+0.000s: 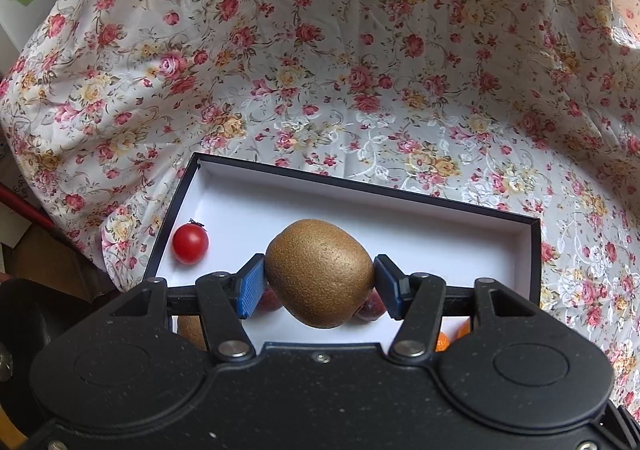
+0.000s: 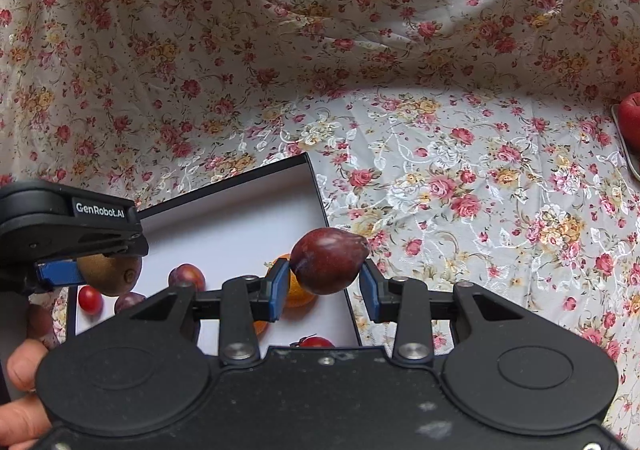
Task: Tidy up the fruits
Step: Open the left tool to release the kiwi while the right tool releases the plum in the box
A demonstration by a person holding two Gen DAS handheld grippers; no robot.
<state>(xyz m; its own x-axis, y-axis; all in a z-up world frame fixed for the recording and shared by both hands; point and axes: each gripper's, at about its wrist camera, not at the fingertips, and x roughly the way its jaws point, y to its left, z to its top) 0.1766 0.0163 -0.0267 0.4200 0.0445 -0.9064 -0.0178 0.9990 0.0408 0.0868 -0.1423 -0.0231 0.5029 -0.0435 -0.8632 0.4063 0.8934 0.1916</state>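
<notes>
Hovering inside the box (image 1: 534,250) rim, left tool (image 1: 320,282) grips kiwi (image 1: 320,274).

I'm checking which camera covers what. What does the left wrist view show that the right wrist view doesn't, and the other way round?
Only the left wrist view: the left gripper head-on, both pads pressed on the kiwi.
Only the right wrist view: the right gripper holding a plum, a person's hand, and a red fruit at the far right edge.
Both: the white-lined box, a cherry tomato inside it, the kiwi, and the floral cloth.
</notes>
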